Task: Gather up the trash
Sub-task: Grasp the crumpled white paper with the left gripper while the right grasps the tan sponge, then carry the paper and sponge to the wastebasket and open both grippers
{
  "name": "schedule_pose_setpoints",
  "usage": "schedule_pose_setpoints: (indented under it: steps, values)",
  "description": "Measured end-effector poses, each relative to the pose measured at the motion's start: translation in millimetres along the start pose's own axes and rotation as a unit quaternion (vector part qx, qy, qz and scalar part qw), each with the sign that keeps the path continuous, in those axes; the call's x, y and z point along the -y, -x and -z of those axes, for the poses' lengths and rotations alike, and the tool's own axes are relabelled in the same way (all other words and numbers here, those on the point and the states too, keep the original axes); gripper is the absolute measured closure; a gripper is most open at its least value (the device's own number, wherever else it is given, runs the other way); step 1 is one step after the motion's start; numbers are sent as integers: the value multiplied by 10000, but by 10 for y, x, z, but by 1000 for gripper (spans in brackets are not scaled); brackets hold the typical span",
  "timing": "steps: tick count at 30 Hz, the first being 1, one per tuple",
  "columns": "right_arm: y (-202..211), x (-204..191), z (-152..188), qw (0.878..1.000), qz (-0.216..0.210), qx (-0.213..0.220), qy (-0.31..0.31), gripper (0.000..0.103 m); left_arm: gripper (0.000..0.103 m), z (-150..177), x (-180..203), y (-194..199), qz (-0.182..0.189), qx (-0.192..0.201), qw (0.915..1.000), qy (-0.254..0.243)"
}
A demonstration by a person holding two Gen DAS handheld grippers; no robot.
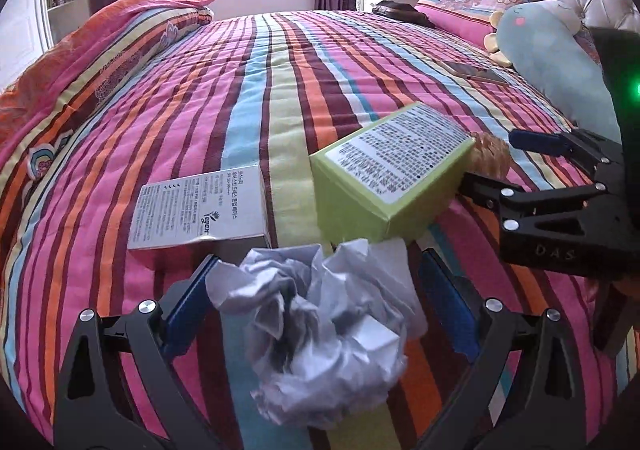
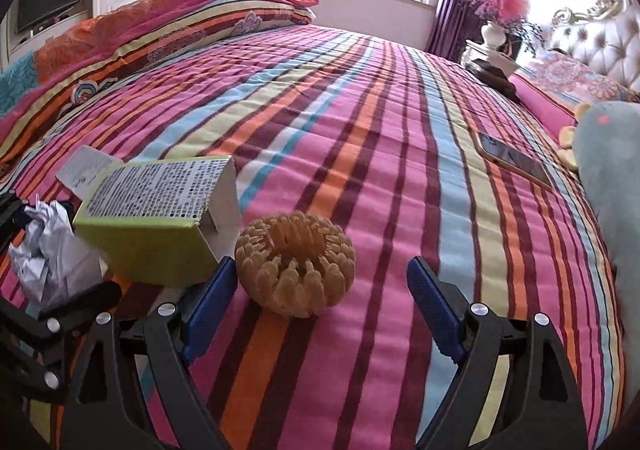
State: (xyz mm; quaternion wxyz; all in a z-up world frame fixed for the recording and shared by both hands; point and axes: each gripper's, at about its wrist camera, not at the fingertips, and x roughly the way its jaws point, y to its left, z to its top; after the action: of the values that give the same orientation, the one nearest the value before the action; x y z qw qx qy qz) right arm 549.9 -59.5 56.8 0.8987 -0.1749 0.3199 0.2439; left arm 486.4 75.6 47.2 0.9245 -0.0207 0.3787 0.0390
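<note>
While wide apart, left hand-held gripper (image 1: 316, 282) around crumpled paper (image 1: 320, 330).

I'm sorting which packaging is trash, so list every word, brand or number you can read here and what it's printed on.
"Vegan": brand word, read uncertainly, on the white box lying flat on the bedspread; its remaining print is too small to read.
"DAS": raised letters on the black body of the right gripper, in the left wrist view.
Green box: dense text on its white label, too blurred to read.
Crumpled paper: no print visible.
</note>
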Motion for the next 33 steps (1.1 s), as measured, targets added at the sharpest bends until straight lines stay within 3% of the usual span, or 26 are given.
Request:
schedule_pose_setpoints:
  steps: [5, 7, 8, 9, 11, 14, 22, 33]
  values:
    - [-131, -96, -104, 9998, -37, -16, 173, 21, 9, 6, -126, -45, 130, -76, 9993, 331]
    - [-153, -102, -127, 9998, -30, -2, 177, 21, 22, 16, -174, -49, 260, -88, 9987, 436]
    - [-164, -100, -138, 9999, -31, -1, 159, 21, 40, 26, -186, -73, 355, -158, 9982, 463]
    - [-179, -98, -151, 9999, -37, -15, 132, 21, 45, 36, -190, -94, 334, -220, 9981, 472]
    - [-220, -93, -164, 9999, -89, -96, 86, 22, 46, 46, -188, -86, 314, -215, 9983, 449]
    - [-250, -101, -155, 9995, -219, -200, 65, 48, 46, 60, -200, -73, 372, -198, 9981, 456]
    - [-40, 74, 51, 9961, -458, -254, -711, 51, 48, 146, -321, 57, 656, -11, 9954, 693]
    - [723, -25, 532, 9937, -290, -105, -1078, 52, 48, 668, -352, 809, 785, 419, 9918, 917]
